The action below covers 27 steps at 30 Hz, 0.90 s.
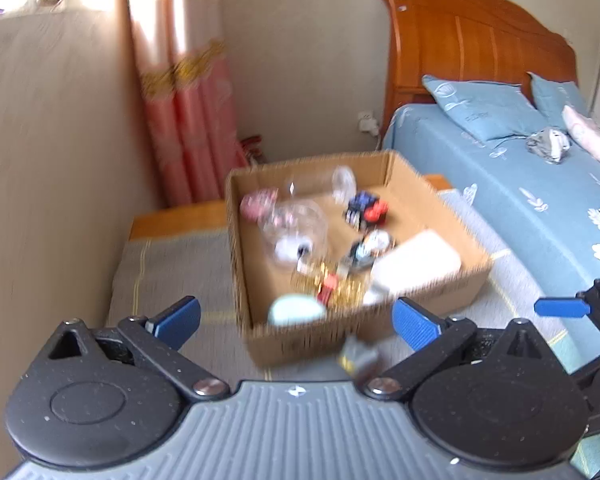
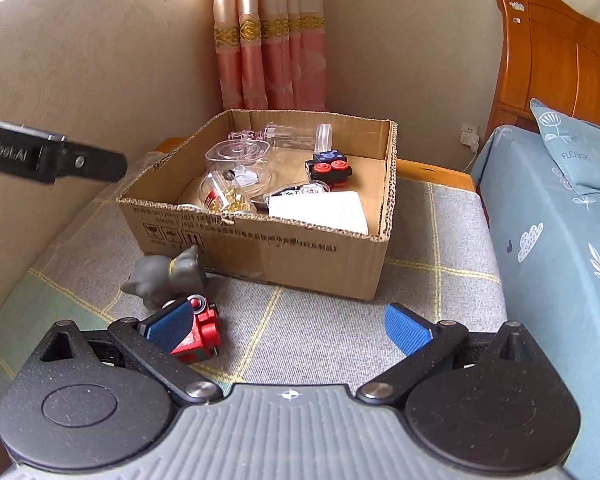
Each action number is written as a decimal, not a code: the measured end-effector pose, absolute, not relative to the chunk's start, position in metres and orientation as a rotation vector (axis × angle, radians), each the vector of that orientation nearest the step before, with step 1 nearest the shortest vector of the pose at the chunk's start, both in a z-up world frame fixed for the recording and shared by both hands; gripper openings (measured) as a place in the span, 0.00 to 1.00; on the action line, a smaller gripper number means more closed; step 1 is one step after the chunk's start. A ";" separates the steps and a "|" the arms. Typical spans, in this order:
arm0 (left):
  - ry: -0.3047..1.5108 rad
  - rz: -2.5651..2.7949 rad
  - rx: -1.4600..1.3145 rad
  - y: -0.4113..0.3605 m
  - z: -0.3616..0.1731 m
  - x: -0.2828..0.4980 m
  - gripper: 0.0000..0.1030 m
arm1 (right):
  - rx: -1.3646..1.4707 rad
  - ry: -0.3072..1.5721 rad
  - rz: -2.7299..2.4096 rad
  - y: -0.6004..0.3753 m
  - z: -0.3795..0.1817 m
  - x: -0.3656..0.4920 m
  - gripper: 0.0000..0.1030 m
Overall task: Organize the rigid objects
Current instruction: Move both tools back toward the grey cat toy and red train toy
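A shallow cardboard box point(image 2: 260, 240) stands on a grey checked mat point(image 2: 420, 280). It holds clear plastic containers point(image 2: 240, 160), a blue and red toy block point(image 2: 330, 168), a white slab point(image 2: 320, 208) and gold bits. The box also shows blurred in the left wrist view point(image 1: 300, 340). A grey cat figurine point(image 2: 164, 276) and a red toy point(image 2: 200, 336) lie on the mat in front of the box. My right gripper point(image 2: 292, 328) is open, low over the mat, with its left finger just beside the red toy. My left gripper point(image 1: 296, 320) is open and empty, above the box's near edge.
A beige wall point(image 2: 80, 80) runs along the left, with pink curtains point(image 2: 272, 40) at the back. A bed with blue sheets point(image 2: 560, 260) and a wooden headboard point(image 2: 560, 52) borders the mat on the right. The left gripper's body point(image 2: 40, 156) shows at the left.
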<state>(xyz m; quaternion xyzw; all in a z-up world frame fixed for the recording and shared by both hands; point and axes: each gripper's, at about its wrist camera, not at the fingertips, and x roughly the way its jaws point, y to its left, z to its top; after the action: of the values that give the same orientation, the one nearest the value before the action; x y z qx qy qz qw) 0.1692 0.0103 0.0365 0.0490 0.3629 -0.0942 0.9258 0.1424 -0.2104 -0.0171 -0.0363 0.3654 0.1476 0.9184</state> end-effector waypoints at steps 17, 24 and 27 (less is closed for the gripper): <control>0.797 -0.002 -0.031 0.051 -0.029 0.136 0.99 | -0.248 0.789 0.416 -0.140 -0.086 0.157 1.00; 0.804 -0.036 -0.021 0.041 -0.031 0.143 0.99 | -0.228 0.791 0.362 -0.142 -0.093 0.170 1.00; 0.811 -0.061 -0.013 0.033 -0.033 0.148 0.99 | -0.202 0.791 0.279 -0.156 -0.094 0.174 1.00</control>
<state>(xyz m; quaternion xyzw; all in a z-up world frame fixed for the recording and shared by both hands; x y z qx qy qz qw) 0.1479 0.0329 -0.0332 -0.0063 0.3946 -0.0297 0.9183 0.1742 -0.1559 -0.0938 -0.0978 0.3833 0.1354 0.9084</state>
